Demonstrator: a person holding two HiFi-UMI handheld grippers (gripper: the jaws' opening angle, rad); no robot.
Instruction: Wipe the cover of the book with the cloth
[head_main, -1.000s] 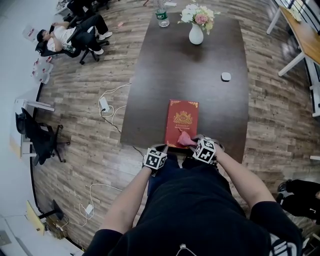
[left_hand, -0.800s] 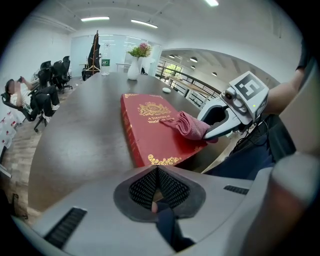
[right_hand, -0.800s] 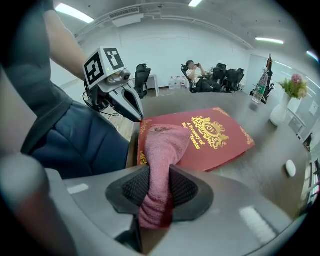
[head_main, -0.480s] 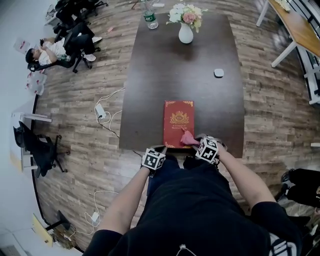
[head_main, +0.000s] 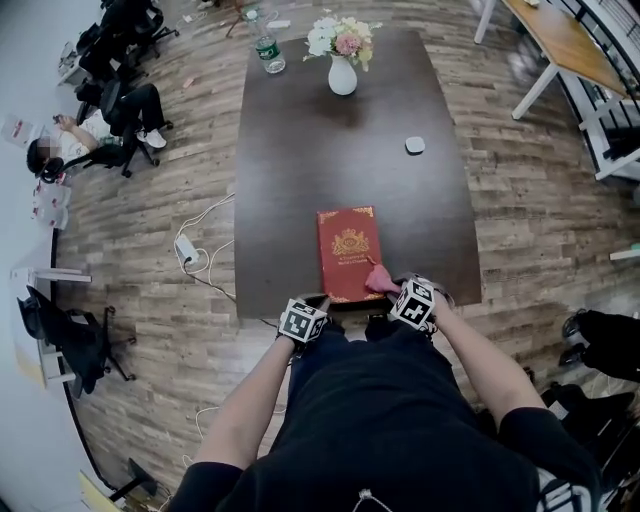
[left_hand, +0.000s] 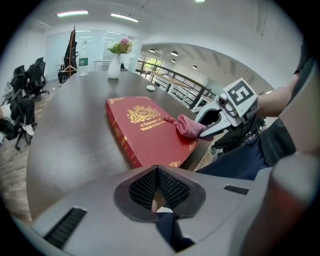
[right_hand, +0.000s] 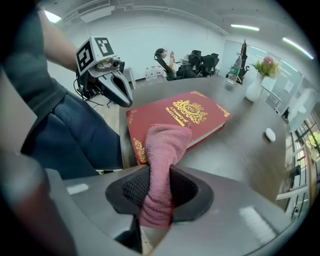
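Red hardcover book with a gold crest and gold lettering on the cover lies closed and flat, cover up, at the near edge of the long dark brown wooden table, right in front of the person. Right gripper: jaws clamped on a pink, ribbed cloth. The cloth is bunched into a roll between the pads, and its free end reaches forward onto the near right corner of the book's cover. Seen from the left gripper's camera, the cloth lies against the cover just beside the gold title. Left gripper: jaws drawn together to a narrow V with nothing between them. It is held low at the table's near edge, just short of the book's near left corner; whether it touches the book cannot be told. Both forearms reach in from the bottom of the head view, one marker cube on each gripper. At the far end of the table stand a white vase of pink and white flowers and a clear plastic bottle. A small white rounded object lies alone toward the right edge, well apart from the book. A white power strip with trailing cables lies on the wood-plank floor left of the table. Farther left, a person sits in an office chair.
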